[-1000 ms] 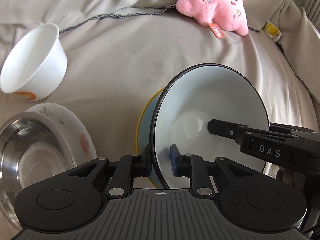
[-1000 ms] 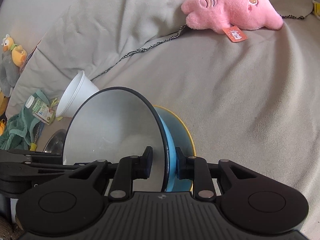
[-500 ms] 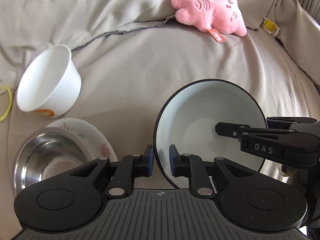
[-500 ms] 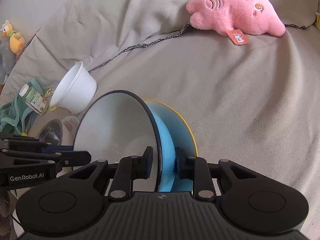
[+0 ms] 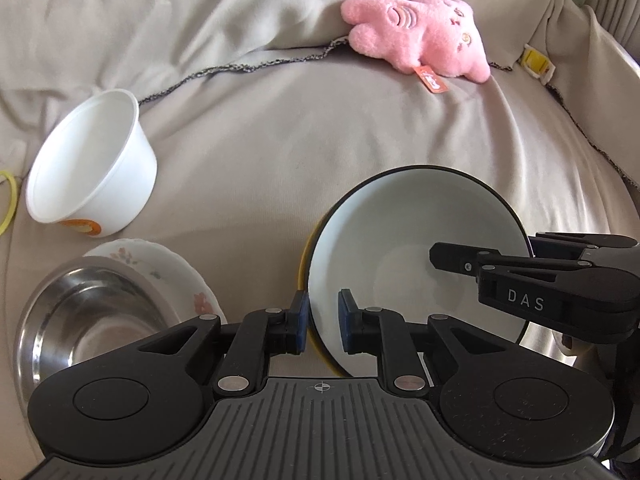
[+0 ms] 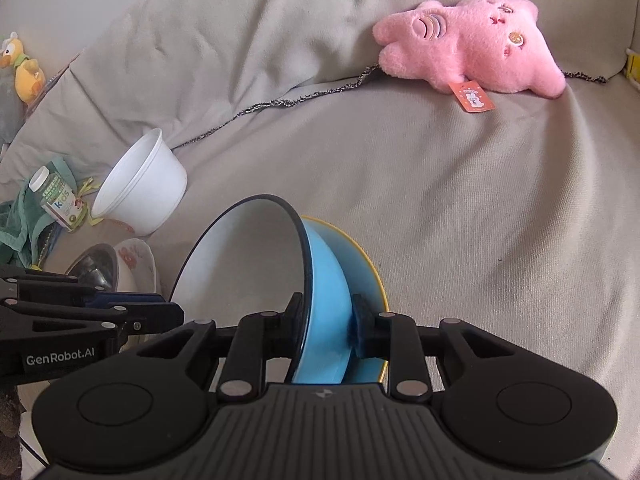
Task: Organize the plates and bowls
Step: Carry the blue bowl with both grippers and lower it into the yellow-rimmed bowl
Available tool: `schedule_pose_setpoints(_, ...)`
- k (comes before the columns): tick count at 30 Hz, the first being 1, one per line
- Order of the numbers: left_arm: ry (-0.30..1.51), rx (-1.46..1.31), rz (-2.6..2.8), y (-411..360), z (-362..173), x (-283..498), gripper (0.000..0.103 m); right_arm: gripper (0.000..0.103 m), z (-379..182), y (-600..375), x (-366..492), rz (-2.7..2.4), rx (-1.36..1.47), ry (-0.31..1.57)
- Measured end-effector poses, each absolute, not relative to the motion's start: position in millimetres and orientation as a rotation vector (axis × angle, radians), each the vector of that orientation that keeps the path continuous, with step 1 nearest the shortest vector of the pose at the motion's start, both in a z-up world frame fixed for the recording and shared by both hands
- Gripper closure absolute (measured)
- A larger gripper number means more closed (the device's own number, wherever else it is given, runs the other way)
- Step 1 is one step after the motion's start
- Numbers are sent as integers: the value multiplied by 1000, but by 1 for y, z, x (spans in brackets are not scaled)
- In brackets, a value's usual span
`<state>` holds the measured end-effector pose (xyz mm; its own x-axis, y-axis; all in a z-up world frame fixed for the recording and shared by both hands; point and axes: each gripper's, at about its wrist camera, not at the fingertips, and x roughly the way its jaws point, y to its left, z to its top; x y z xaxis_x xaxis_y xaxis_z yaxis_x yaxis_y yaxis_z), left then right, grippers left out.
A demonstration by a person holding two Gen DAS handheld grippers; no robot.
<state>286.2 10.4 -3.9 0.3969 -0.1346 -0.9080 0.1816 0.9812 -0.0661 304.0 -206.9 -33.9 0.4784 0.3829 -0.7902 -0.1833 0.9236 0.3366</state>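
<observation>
A blue bowl [image 5: 400, 248] with a pale inside and a dark rim stands tilted on its edge on the grey sofa cover. It leans against a yellow-rimmed blue dish [image 6: 368, 276] that lies behind and under it. My left gripper [image 5: 323, 322] is shut on the bowl's near rim, one pad inside and one outside. My right gripper [image 6: 326, 316] clamps the opposite wall, one pad on the pale inside and one on the blue outside. Its jaws are opening slightly, and the bowl's wall is still between the pads.
A white plastic bowl [image 5: 92, 168] lies tipped at the left. In front of it a steel bowl [image 5: 88, 320] sits in a floral plate [image 5: 188, 280]. A pink plush toy [image 5: 420, 36] lies at the back. A small bottle [image 6: 52, 200] and a green cloth are at the far left.
The bowl, held by both grippers, has tipped flatter towards the yellow-rimmed dish. More of its blue outside now shows in the right wrist view.
</observation>
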Motion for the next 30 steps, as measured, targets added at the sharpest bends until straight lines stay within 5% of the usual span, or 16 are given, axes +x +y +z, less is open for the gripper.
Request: schedule_pose_setpoints(30, 1086, 21, -206, 23, -6, 278, 84, 74, -10, -231, 309, 392, 247, 1006)
